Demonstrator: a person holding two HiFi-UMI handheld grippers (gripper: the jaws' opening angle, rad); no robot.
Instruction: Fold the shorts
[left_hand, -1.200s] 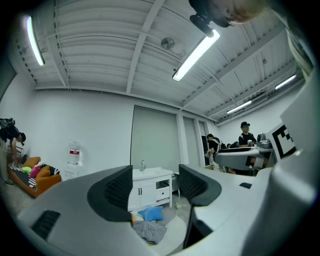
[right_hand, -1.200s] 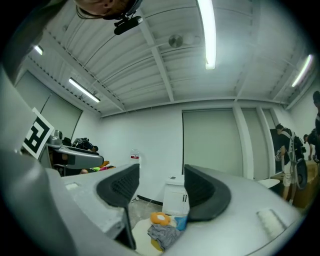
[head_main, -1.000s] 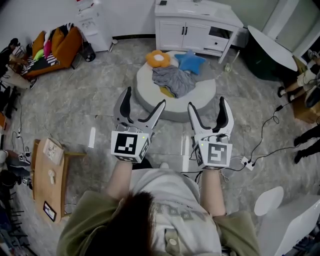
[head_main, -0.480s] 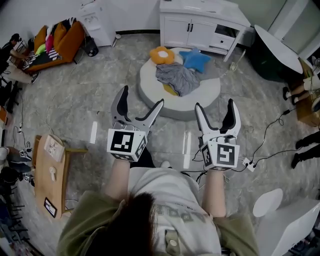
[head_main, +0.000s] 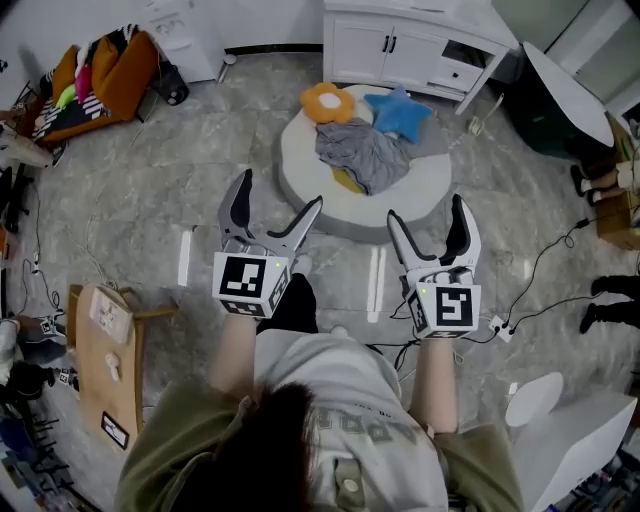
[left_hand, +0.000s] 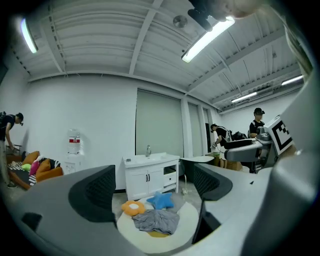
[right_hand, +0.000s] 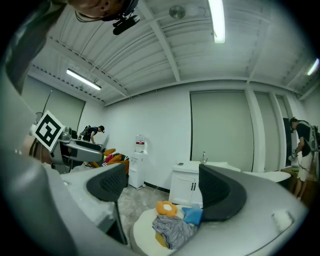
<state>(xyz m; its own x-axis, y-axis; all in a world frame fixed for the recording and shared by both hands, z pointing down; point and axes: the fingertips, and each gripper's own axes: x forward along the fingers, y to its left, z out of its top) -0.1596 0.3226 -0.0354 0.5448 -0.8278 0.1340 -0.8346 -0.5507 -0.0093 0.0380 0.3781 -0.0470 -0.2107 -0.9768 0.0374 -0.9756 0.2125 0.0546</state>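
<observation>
The pale grey floor (head_main: 150, 190) is smooth and marble-veined, and it fills most of the head view. At 12 o'clock from the person stands a low, round platform (head_main: 297, 160) with a white, matte, padded-looking top and a thick rounded rim. Beyond it, also near 12 o'clock, is a white cabinet (head_main: 400, 45), boxy with panelled doors and a flat top. An orange sofa (head_main: 115, 80) heaped with bright cloth sits at 10 o'clock. A narrow wooden table (head_main: 100, 365) with a plain light grain sits at 8 o'clock.

The shorts (head_main: 365, 150) lie near the middle of the platform, well apart from both grippers. They are soft grey fabric, crumpled into loose folds, with a yellow piece (head_main: 347, 181) showing under their 7 o'clock edge. A blue star-shaped cushion (head_main: 398, 110) touches the shorts at 1 o'clock. An orange flower-shaped cushion (head_main: 327, 102) with a pale centre lies just beside them at 11 o'clock.

The left gripper (head_main: 280, 190) has curved grey jaws with dark ribbed pads. Its jaws have just been opening and stand spread wide, with nothing between them. The right gripper (head_main: 426, 208) has the same build. Its jaws have likewise just been opening and are spread wide and empty. Both point toward the platform over bare floor.
</observation>
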